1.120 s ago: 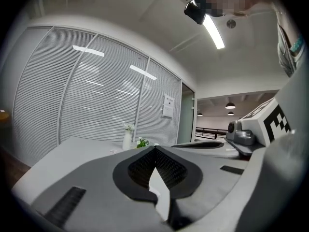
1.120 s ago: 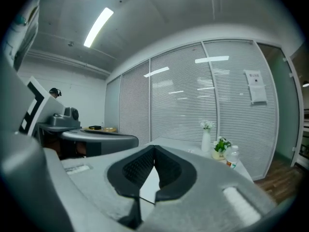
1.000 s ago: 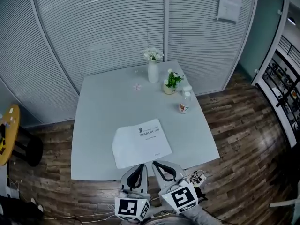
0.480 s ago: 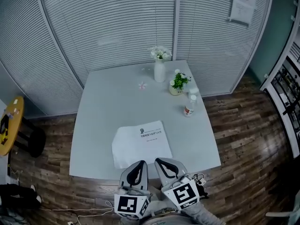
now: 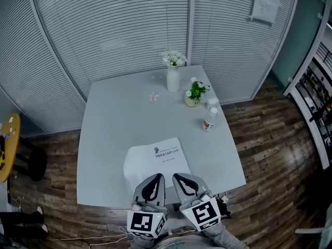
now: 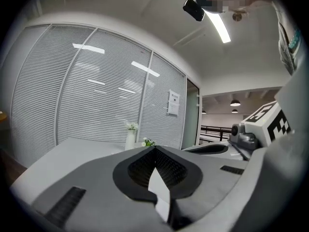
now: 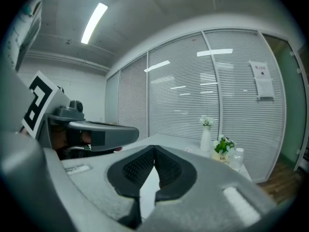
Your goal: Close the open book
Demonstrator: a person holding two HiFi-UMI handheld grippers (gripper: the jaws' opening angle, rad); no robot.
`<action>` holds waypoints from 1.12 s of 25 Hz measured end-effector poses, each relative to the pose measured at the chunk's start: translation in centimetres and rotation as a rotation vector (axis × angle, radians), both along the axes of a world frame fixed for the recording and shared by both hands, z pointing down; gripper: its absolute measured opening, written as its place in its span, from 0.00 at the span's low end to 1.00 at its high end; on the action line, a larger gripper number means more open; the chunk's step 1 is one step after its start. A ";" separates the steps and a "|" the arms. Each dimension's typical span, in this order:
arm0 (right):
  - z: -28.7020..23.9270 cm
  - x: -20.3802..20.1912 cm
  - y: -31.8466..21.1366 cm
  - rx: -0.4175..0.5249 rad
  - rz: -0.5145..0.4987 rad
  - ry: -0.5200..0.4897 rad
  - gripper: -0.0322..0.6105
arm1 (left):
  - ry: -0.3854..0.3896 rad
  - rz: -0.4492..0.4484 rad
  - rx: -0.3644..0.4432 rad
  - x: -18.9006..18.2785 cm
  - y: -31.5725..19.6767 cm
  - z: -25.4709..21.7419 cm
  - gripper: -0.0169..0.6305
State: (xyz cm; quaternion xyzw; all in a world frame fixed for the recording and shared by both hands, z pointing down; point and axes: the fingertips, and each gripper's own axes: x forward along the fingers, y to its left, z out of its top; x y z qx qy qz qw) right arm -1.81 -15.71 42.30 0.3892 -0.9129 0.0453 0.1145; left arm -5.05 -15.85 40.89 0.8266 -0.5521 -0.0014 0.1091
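Note:
A white book (image 5: 154, 161) lies flat near the front edge of the pale table (image 5: 106, 134). It shows a few lines of print on its far right part. Whether it is open I cannot tell. My left gripper (image 5: 157, 176) and right gripper (image 5: 176, 176) sit side by side at the bottom of the head view. Their tips reach just over the book's near edge. Both are shut with nothing between the jaws. In the left gripper view the left gripper (image 6: 154, 149) has its tips together. The right gripper (image 7: 154, 147) looks the same in the right gripper view.
At the table's far right stand a white vase of flowers (image 5: 173, 75), a small potted plant (image 5: 195, 93) and a bottle (image 5: 209, 119). A tiny pink flower (image 5: 153, 96) lies near the vase. Blinds close the back; a yellow round table (image 5: 4, 148) is at left.
Both grippers have moved forward together, from short of the table's front edge to over the book's near edge. Their jaws stayed shut. The book has not moved.

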 end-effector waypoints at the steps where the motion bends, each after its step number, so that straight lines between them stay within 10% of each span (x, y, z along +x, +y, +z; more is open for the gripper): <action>1: 0.1 -0.4 -0.5 -0.002 0.005 0.002 0.05 | 0.004 0.006 -0.002 -0.4 -0.5 -0.1 0.02; 28: 5.2 -5.6 -6.0 -0.011 0.064 0.089 0.05 | -0.022 0.060 -0.056 -10.3 -4.2 7.8 0.02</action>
